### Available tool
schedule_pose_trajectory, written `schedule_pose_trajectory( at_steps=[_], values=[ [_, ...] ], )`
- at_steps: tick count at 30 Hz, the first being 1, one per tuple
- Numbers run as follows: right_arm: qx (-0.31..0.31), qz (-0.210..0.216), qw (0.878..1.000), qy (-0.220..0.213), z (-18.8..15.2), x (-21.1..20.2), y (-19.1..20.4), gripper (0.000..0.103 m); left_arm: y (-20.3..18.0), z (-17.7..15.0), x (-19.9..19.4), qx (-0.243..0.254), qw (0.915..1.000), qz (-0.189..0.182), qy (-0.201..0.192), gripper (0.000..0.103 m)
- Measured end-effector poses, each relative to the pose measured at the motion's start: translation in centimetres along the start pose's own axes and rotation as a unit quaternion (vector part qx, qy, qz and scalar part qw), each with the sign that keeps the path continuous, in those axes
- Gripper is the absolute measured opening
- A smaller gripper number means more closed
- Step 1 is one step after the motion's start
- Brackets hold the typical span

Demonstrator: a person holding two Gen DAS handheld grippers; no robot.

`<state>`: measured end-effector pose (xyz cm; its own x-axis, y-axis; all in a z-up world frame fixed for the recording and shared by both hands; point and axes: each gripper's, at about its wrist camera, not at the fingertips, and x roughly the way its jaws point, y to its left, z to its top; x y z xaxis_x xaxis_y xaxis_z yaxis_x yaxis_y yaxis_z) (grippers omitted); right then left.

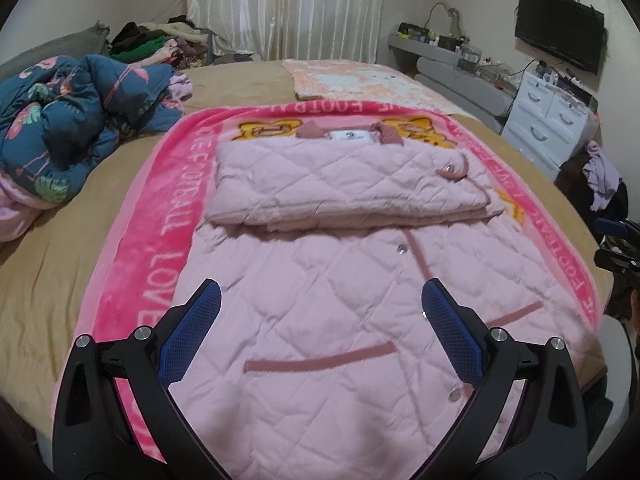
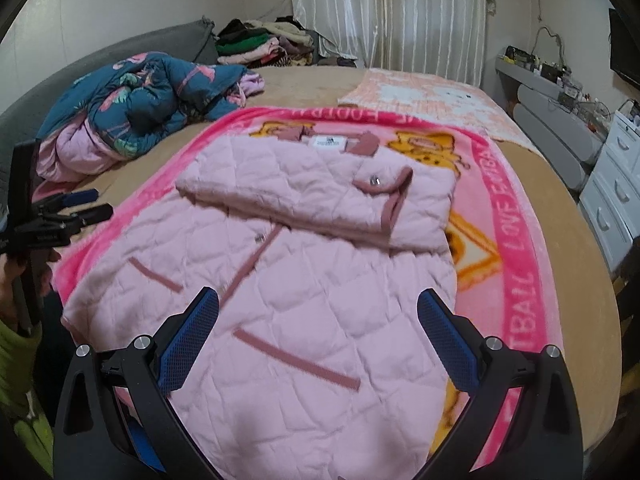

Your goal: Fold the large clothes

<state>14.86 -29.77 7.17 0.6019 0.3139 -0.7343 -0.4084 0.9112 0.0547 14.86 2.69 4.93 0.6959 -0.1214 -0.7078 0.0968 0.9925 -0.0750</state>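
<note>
A pale pink quilted jacket (image 1: 320, 300) (image 2: 304, 300) with darker pink trim lies flat, front up, on a bright pink blanket (image 1: 160, 240) (image 2: 516, 240). Both sleeves are folded across its chest into a thick band (image 1: 348, 184) (image 2: 320, 196); the collar and white label show at the far end. My left gripper (image 1: 320, 308) hovers open above the jacket's lower left part. My right gripper (image 2: 318, 312) hovers open over the lower right part, near a pocket trim. Neither holds any cloth. The left gripper also shows at the left edge of the right wrist view (image 2: 80, 208).
The blanket covers a tan bed (image 1: 48, 260). A crumpled blue floral quilt (image 1: 68, 120) lies at the left, a peach blanket (image 1: 360, 80) beyond, clothes stacked at the headboard (image 1: 160, 44). White drawers (image 1: 548, 120) and a wall TV (image 1: 560, 36) stand to the right.
</note>
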Motion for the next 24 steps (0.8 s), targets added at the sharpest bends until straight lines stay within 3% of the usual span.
schedule_pose_trajectory(
  at_steps=[24],
  values=[
    [0.091, -0.006, 0.989, 0.118, -10.7, 1.8, -5.4, 0.099, 5.6, -9.2, 0.7, -0.025, 0.9956, 0.056, 0.071, 0.094]
  ],
)
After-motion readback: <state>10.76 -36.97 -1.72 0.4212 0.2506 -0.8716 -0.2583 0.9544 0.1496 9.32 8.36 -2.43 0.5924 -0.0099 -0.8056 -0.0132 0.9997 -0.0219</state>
